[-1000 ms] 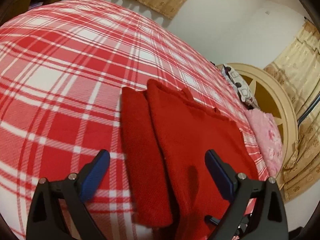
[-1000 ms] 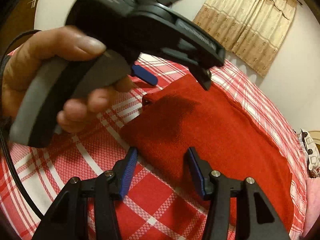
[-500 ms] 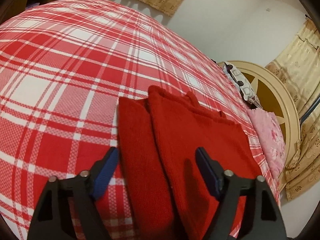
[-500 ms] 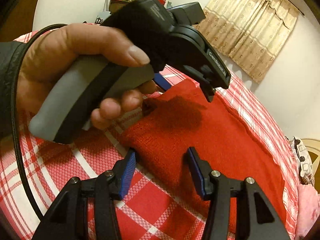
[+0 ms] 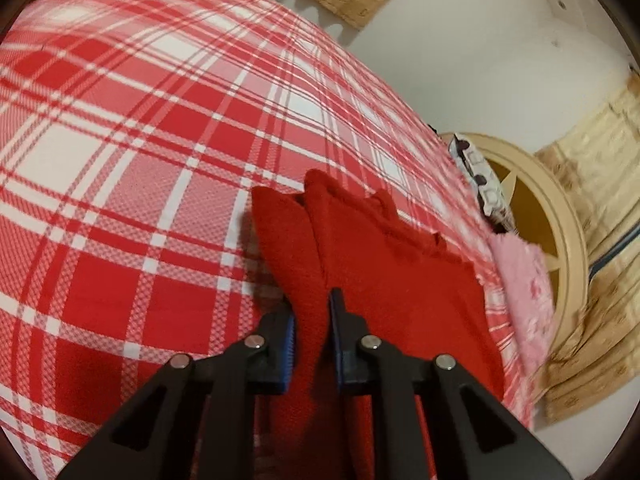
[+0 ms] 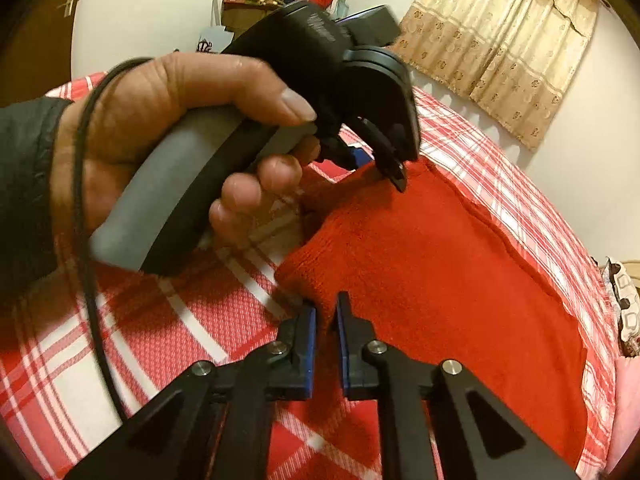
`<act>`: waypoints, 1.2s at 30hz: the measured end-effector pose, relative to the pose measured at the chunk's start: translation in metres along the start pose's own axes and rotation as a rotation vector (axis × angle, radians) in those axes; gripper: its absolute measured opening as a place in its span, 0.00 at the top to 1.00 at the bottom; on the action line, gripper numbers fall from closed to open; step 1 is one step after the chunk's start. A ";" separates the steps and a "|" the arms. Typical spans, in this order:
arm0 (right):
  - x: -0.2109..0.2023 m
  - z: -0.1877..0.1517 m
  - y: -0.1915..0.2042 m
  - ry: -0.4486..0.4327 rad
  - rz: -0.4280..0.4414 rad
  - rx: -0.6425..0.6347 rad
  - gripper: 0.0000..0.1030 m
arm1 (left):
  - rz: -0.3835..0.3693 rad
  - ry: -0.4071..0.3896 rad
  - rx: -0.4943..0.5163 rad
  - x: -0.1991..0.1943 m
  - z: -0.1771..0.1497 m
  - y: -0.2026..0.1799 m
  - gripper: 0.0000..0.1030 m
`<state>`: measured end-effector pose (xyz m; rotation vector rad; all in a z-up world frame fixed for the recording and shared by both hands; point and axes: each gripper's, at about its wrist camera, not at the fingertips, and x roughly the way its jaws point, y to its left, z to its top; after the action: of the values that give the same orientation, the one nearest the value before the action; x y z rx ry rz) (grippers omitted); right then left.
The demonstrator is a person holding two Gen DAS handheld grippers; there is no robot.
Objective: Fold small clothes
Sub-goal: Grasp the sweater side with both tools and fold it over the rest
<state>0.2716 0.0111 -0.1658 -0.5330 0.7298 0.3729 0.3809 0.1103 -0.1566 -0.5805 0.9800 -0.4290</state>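
On the plaid bed [image 5: 168, 168], a red garment [image 6: 440, 280] is laid flat, its near edge cut off by both views. Its left fold is pinched by the left tool [image 5: 312, 316], just closed. Its corner is pinched by the right tool [image 6: 326, 316], also just closed.

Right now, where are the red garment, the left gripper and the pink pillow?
red garment [image 6: 440, 264], right wrist view, middle of its flat top.
left gripper [image 5: 312, 320], left wrist view, between its fingertips.
pink pillow [image 5: 524, 280], left wrist view, its middle.
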 end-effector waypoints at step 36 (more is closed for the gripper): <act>-0.127 -0.099 -0.154 -0.225 -0.045 0.450 0.94 | -0.234 0.022 0.163 0.061 0.007 -0.208 0.86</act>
<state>0.2079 -0.1872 -0.0873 -0.0795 0.5594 0.2120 0.4006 -0.0832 -0.0612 -0.5449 0.8914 -0.7180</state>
